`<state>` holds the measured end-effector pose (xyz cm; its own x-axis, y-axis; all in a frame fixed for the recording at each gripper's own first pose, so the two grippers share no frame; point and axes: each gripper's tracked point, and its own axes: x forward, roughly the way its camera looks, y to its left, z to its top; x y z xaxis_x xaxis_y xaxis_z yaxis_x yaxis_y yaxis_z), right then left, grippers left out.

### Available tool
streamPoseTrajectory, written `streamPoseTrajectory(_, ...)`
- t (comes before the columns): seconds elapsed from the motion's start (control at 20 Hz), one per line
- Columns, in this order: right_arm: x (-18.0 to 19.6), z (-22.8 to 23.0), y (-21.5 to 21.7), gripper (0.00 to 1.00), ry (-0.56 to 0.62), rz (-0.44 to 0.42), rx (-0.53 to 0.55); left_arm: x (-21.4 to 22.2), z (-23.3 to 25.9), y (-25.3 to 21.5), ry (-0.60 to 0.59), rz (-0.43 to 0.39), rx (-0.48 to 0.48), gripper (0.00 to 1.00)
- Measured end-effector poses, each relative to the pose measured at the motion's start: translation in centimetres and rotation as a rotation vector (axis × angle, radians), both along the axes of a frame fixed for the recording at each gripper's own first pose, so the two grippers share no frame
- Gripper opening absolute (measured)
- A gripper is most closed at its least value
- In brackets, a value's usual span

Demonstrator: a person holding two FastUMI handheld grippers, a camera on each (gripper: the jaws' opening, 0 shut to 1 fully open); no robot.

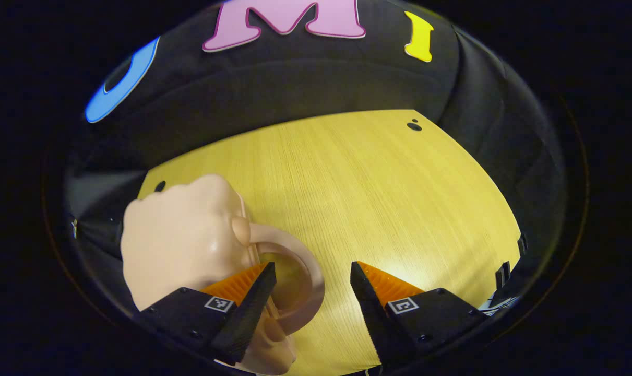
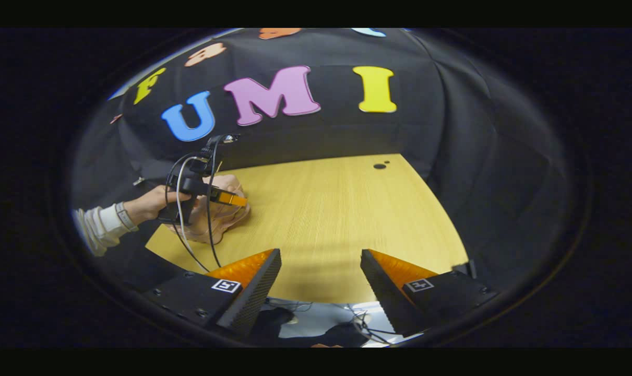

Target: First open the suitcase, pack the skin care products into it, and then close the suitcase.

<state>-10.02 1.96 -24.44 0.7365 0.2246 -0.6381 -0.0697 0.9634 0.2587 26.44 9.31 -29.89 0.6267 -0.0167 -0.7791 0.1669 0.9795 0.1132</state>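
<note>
My left tongs [image 1: 313, 292] are spread wide and grip nothing. The small pink suitcase [image 1: 190, 245] sits just ahead of their left finger, and its round handle [image 1: 300, 277] curves into the gap between the fingers. My right tongs [image 2: 321, 284] are spread wide too, hanging over the bare yellow surface [image 2: 336, 209], with the suitcase far off to their left.
</note>
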Motion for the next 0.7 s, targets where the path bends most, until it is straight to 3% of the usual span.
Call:
streamPoseTrajectory(0.05, 1.0, 0.4, -0.9, 0.98, -0.04, 0.026, -0.023, -0.6, 2.6, -0.8, -0.072, 0.013, 0.008, 0.96)
streamPoseTrajectory(0.15, 3.3, 3.4, -3.0, 0.98, -0.186, 0.072, -0.077, -2.2, 9.1, -3.5, -0.264, 0.043, -0.012, 0.96)
streamPoseTrajectory(0.25, 6.6, 9.5, -4.5, 0.97, -0.382, 0.117, -0.139, -7.3, 19.4, -7.4, -0.535, 0.075, -0.054, 0.95)
streamPoseTrajectory(0.4, 9.3, 16.7, -4.6, 0.98, -0.589, 0.08, -0.136, -13.5, 29.3, -10.6, -0.802, 0.08, -0.073, 0.95)
streamPoseTrajectory(0.55, 9.8, 21.9, -3.5, 0.96, -0.713, -0.021, -0.059, -17.7, 32.9, -10.3, -0.89, 0.11, -0.097, 0.96)
streamPoseTrajectory(0.7, 9.9, 23.3, -2.2, 0.96, -0.721, -0.065, -0.019, -18.7, 35.2, -9.3, -0.904, 0.163, -0.158, 0.97)
